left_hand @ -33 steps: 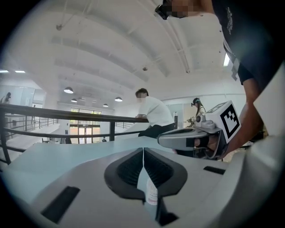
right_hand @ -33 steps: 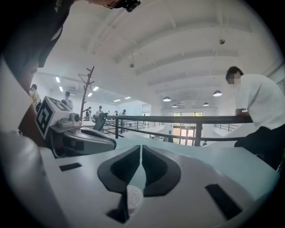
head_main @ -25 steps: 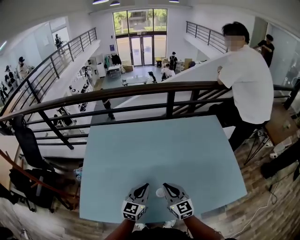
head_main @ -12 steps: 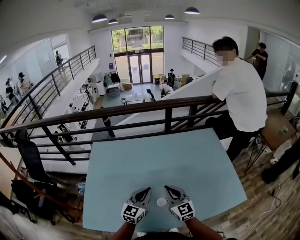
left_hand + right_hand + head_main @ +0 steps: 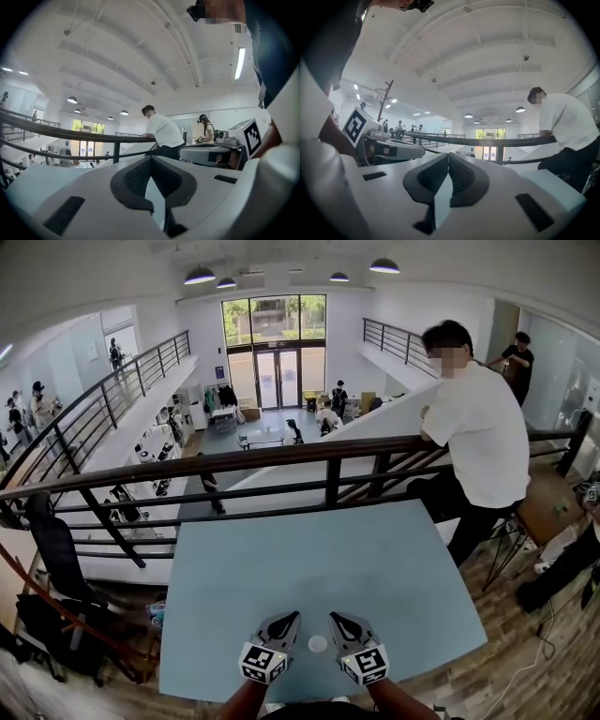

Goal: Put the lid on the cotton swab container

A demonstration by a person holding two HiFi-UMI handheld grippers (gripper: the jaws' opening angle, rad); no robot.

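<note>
A small white round thing (image 5: 318,644) lies on the light blue table (image 5: 319,559) near its front edge; whether it is the lid or the container I cannot tell. My left gripper (image 5: 293,617) hovers just left of it and my right gripper (image 5: 335,618) just right of it, side by side and pointing level. In the left gripper view the left gripper (image 5: 150,161) has its jaws closed tip to tip with nothing between them. The right gripper (image 5: 448,158) in its own view is likewise shut and empty.
A dark metal railing (image 5: 328,451) runs along the table's far edge, with an open drop beyond. A person in a white shirt (image 5: 483,432) leans on the railing at the right. A black chair (image 5: 56,540) stands left of the table.
Both grippers have risen a little together, still shut. The white round thing now shows more fully between them.
</note>
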